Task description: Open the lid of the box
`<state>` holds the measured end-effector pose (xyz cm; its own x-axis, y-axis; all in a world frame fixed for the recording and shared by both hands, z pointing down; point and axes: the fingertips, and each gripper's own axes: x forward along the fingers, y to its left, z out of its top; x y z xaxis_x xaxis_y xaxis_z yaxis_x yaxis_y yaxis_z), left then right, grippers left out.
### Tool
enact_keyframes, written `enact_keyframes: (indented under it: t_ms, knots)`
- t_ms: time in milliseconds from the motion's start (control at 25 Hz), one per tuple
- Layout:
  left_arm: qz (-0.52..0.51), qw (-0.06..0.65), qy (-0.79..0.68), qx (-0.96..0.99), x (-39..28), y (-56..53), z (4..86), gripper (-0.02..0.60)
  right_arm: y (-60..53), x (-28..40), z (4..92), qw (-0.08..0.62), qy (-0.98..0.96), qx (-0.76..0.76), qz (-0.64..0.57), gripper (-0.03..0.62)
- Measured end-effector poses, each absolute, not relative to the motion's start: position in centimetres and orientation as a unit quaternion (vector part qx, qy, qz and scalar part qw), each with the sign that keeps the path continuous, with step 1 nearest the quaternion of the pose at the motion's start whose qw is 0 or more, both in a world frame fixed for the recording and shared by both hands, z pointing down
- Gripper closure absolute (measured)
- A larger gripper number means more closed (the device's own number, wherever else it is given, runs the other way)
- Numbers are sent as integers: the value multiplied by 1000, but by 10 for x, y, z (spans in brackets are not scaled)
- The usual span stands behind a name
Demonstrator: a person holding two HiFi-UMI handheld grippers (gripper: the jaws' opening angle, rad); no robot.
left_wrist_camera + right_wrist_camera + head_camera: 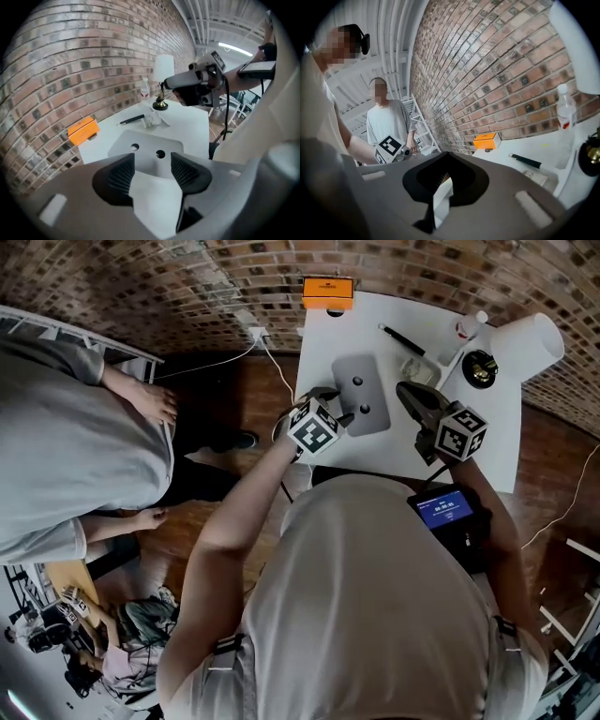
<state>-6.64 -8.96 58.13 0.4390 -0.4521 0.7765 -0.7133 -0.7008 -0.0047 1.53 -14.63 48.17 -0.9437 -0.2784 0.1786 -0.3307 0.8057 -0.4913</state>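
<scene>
Brick walling is curving behind a white desk (487,442), and the grey box (361,395) is lying flat on its left half, two holes showing in its top, one long side running close to the desk's left edge. The left tool (153,164) is straddling the box's near edge, jaws apart, pads not pressing. The right tool (405,390), jaws together and empty, is hovering just right of the box over bare desk. An orange carton (327,292) is sitting at the far edge, while a pen (401,340), bottle (472,326) and lamp (525,343) are crowding the far right corner.
</scene>
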Motion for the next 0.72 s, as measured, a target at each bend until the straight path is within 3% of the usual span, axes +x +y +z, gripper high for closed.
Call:
enact_keyframes:
  t_ms: [160,480,720]
  knots:
    - [469,163,-293,817,-41,-117,608,309,-152,56,487,37,-938,200,282,592]
    - [589,196,-222,752,-30,-140,657,307,-156,115,495,8,-918,257,302,592]
    - [646,206,-183,712,-29,-135,683,257,-163,137,502,-3,-910,277,309,592]
